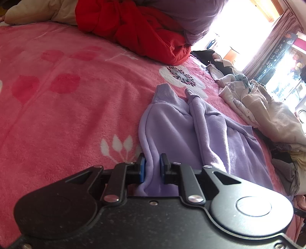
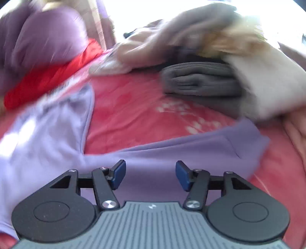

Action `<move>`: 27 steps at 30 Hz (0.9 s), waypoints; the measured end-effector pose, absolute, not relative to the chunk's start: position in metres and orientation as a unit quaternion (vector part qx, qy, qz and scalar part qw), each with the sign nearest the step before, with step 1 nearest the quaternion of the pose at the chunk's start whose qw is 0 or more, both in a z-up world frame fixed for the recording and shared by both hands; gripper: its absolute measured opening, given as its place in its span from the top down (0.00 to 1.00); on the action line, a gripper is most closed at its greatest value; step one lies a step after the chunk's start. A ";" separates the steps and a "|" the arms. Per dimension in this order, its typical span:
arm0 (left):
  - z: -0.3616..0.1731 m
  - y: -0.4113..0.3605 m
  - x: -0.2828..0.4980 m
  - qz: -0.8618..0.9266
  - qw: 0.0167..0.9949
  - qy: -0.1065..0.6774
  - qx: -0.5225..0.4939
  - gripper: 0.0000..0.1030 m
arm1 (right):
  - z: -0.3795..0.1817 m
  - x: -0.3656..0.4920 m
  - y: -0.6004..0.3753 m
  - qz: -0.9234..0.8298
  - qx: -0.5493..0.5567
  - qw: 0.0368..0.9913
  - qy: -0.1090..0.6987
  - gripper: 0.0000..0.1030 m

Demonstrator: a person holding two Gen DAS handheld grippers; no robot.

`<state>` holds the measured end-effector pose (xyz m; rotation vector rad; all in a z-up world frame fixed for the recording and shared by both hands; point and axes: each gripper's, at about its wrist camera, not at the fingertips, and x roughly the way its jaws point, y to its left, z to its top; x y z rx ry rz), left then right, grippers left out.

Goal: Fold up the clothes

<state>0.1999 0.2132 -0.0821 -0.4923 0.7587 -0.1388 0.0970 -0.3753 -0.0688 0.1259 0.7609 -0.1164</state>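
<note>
A lilac sweatshirt point(image 1: 200, 134) lies on the pink flowered blanket point(image 1: 57, 115), its ribbed cuffs pointing away from me. In the left wrist view my left gripper point(image 1: 152, 164) is shut on a fold of the lilac fabric, pinched between the blue pads point(image 1: 142, 168). In the blurred right wrist view the same sweatshirt point(image 2: 47, 138) spreads across the blanket point(image 2: 133, 118), with a darker lilac part under my right gripper point(image 2: 151, 172). That gripper stands open just above the cloth, with nothing between its blue pads point(image 2: 119, 173).
A red garment point(image 1: 137, 32) and a purple quilt point(image 1: 187, 15) lie at the far side. A heap of beige and cream clothes point(image 1: 264, 107) sits at the right. A folded grey garment point(image 2: 198, 80) rests beneath a cream pile point(image 2: 258, 80).
</note>
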 end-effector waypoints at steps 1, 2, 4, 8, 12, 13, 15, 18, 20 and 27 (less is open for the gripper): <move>-0.082 0.213 0.200 -0.067 0.897 0.367 -0.237 0.89 | -0.080 0.107 -0.374 -0.069 0.042 0.923 0.376 0.44; -0.082 0.213 0.201 -0.067 0.897 0.367 -0.236 0.89 | -0.085 0.114 -0.371 -0.078 0.028 0.925 0.372 0.42; -0.082 0.213 0.201 -0.067 0.897 0.367 -0.237 0.89 | -0.091 0.126 -0.360 -0.090 0.002 0.930 0.356 0.38; -0.082 0.214 0.200 -0.069 0.896 0.367 -0.240 0.89 | -0.073 0.114 -0.370 -0.094 0.010 0.938 0.332 0.38; -0.082 0.214 0.200 -0.070 0.896 0.367 -0.239 0.89 | -0.062 0.088 -0.408 -0.143 0.048 0.939 0.308 0.38; -0.082 0.214 0.200 -0.071 0.896 0.367 -0.238 0.89 | -0.064 0.085 -0.417 -0.153 0.054 0.938 0.307 0.38; -0.082 0.214 0.200 -0.071 0.897 0.368 -0.236 0.89 | -0.072 0.088 -0.434 -0.161 0.064 0.933 0.315 0.38; -0.082 0.213 0.201 -0.070 0.897 0.368 -0.234 0.89 | -0.089 0.116 -0.450 -0.151 0.068 0.927 0.335 0.38; -0.082 0.212 0.201 -0.069 0.898 0.368 -0.232 0.89 | -0.095 0.136 -0.456 -0.142 0.060 0.927 0.342 0.38; -0.082 0.212 0.201 -0.070 0.898 0.368 -0.229 0.89 | -0.090 0.141 -0.476 -0.135 0.057 0.927 0.347 0.41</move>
